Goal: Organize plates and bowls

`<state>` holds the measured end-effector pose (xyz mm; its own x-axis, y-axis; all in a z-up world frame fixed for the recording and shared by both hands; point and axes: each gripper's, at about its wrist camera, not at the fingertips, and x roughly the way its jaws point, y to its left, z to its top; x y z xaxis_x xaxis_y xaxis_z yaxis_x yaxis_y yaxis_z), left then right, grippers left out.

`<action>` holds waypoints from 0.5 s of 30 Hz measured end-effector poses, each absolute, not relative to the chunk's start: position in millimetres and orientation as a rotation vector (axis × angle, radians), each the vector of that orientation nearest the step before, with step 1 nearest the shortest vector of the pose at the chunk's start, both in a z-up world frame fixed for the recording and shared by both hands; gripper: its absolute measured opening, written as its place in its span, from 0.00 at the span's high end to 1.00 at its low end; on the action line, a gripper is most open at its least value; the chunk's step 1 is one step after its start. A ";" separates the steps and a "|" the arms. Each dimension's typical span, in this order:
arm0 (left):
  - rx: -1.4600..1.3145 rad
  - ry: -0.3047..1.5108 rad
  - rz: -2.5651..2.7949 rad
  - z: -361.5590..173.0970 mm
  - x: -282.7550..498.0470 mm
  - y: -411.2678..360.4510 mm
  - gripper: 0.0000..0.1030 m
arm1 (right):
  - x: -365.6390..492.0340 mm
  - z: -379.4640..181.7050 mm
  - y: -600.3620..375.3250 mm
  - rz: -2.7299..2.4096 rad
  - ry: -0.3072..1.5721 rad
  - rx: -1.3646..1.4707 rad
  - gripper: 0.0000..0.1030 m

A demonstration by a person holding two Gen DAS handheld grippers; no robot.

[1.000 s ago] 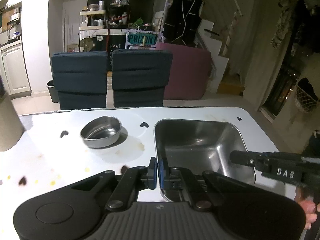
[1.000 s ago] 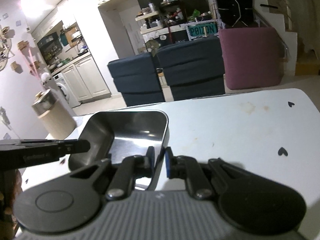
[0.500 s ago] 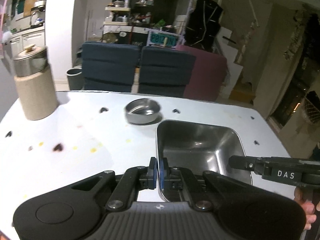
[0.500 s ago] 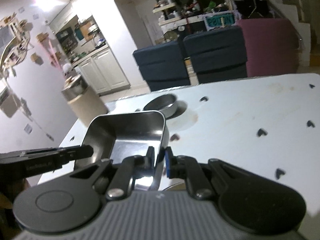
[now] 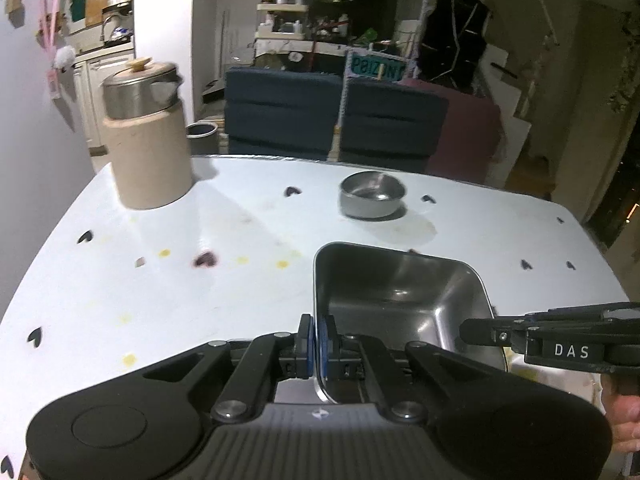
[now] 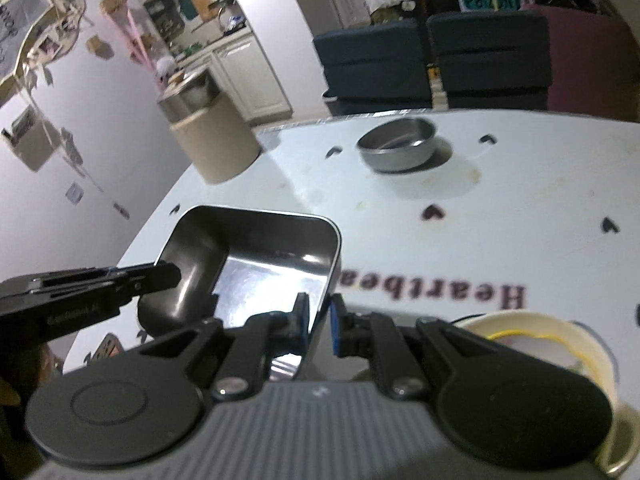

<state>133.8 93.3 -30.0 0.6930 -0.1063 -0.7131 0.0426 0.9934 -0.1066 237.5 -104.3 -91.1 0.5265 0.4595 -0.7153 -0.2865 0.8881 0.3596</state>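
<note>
Steel tray (image 5: 400, 296): we carry it, left gripper (image 5: 316, 338) and right gripper (image 6: 318, 322) clamped on opposite rims; next, we set it level near the round bowl (image 5: 372, 194)

Showing 1 rect. steel tray (image 5: 400, 296), 1 round steel bowl (image 5: 372, 194), 1 beige canister (image 5: 146, 152), 1 cream bowl (image 6: 532, 344), 2 grippers.

I see a white table (image 5: 120, 280) with dark small hearts, a silver tray (image 5: 400, 292), a beige canister (image 5: 148, 160).

A home: kitchen cabinets (image 5: 90, 92), blue sofa (image 5: 332, 116), cluttered shelves (image 5: 304, 20), white table (image 5: 200, 240).
</note>
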 end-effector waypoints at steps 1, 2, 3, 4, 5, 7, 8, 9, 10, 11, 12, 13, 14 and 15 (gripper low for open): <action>-0.087 0.803 -0.077 -31.7 131.8 98.7 0.97 | 237.8 -94.7 -99.6 0.455 0.921 0.202 0.88; -0.090 0.805 -0.069 -32.8 130.8 104.3 0.97 | 239.3 -97.1 -95.0 0.462 0.928 0.196 0.88; -0.093 0.806 -0.063 -33.2 130.0 108.2 0.97 | 239.8 -99.8 -90.4 0.468 0.933 0.192 0.88; -0.097 0.806 -0.057 -33.5 128.9 112.9 0.97 | 237.7 -101.1 -86.2 0.475 0.940 0.188 0.88; -0.101 0.806 -0.053 -33.2 127.7 116.2 0.97 | 239.4 -102.9 -81.2 0.483 0.947 0.185 0.88; -0.109 0.805 -0.049 -33.3 125.3 123.1 0.96 | 238.3 -107.1 -68.7 0.496 0.963 0.182 0.88; -0.108 0.804 -0.047 -33.5 123.8 125.8 0.96 | 240.0 -109.7 -64.2 0.501 0.970 0.179 0.88; -0.103 0.804 -0.047 -33.7 122.7 126.9 0.96 | 239.4 -112.3 -58.9 0.505 0.976 0.173 0.89; -0.098 0.804 -0.045 -34.3 121.9 128.1 0.96 | 240.7 -115.5 -55.0 0.507 0.984 0.168 0.89; -0.095 0.807 -0.042 -34.9 121.5 128.5 0.95 | 241.0 -118.4 -50.6 0.510 0.992 0.164 0.89; -0.093 0.813 -0.039 -36.2 121.6 129.5 0.95 | 240.0 -120.7 -46.5 0.511 1.000 0.161 0.90; -0.093 0.818 -0.037 -37.6 121.9 130.7 0.95 | 240.8 -123.1 -43.6 0.513 1.007 0.159 0.90; -0.092 0.823 -0.036 -38.8 123.1 130.7 0.96 | 241.4 -125.6 -42.0 0.513 1.014 0.161 0.90; -0.092 0.828 -0.036 -40.3 123.8 131.1 0.96 | 240.6 -129.0 -40.9 0.513 1.019 0.163 0.90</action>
<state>123.8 131.1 -40.3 0.6762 -0.0674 -0.7336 -0.0042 0.9954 -0.0952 240.6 -40.9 -129.0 0.4186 0.4809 -0.7704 -0.3325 0.8705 0.3628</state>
